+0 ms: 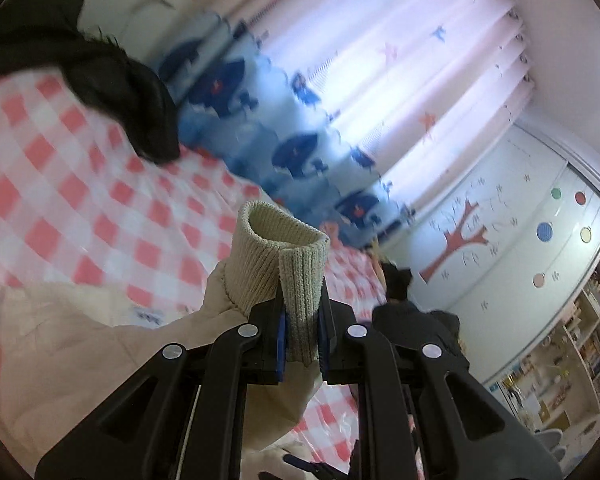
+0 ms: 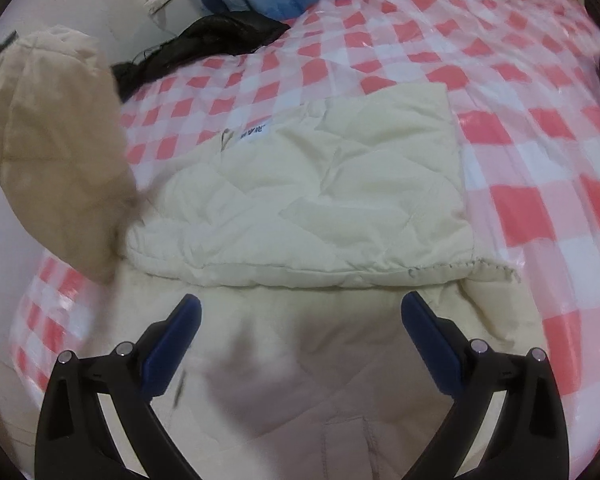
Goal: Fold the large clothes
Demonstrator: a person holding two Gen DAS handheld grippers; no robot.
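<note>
Left tongs (image 1: 302, 344) clenched on knit cuff (image 1: 284, 264), sleeve (image 2: 52, 152) lifted at left of frame; cream jacket (image 2: 320, 184) flat on bed (image 2: 540, 120), mid-frame; right tongs (image 2: 302, 320) released, above its near hem; sleeve probably goes rightward across body.

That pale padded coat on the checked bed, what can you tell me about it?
The cream quilted jacket lies spread on the pink-and-white checked sheet, partly folded, its stitched lining and a small white label facing up. It looks soft and puffy. One sleeve is lifted off the bed; its ribbed knit cuff is pinched in the left hand-held gripper. The right hand-held gripper hangs open over the near part, touching nothing. A black garment lies beyond it.
</note>
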